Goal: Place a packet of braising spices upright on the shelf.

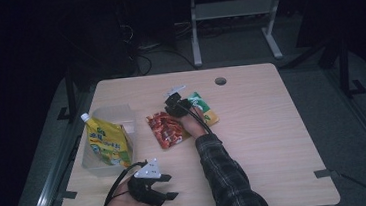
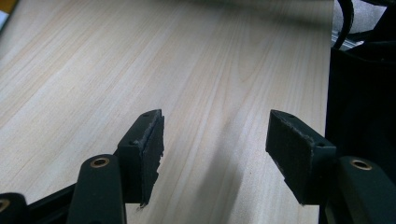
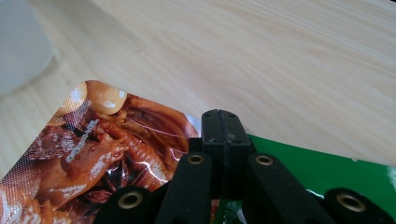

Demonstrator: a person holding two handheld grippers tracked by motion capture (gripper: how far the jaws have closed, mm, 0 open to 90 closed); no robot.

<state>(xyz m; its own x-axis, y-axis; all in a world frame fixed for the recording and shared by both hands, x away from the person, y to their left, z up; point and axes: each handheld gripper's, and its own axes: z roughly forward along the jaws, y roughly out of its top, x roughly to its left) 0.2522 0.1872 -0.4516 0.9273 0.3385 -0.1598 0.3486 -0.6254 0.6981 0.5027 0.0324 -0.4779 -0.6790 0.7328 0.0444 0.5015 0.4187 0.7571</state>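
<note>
Right gripper view: right tongs (image 3: 223,122) pinched closed over the red pouch (image 3: 100,149) and green pouch (image 3: 327,175); gripping either is unclear. Left tongs (image 2: 215,144) gape open, idle. Next probably lift toward the box (image 1: 114,116).

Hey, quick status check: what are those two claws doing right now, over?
Left claw open over bare table. Right claw shut, above the red packet and green packet; grip unclear. Nothing in the way.

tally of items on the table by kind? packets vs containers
Flat food packets: 2, the red packet and the green packet
Spouted pouches: 1, the yellow pouch
Boxes: 1, the clear box holding the pouch
Total: 4
</note>
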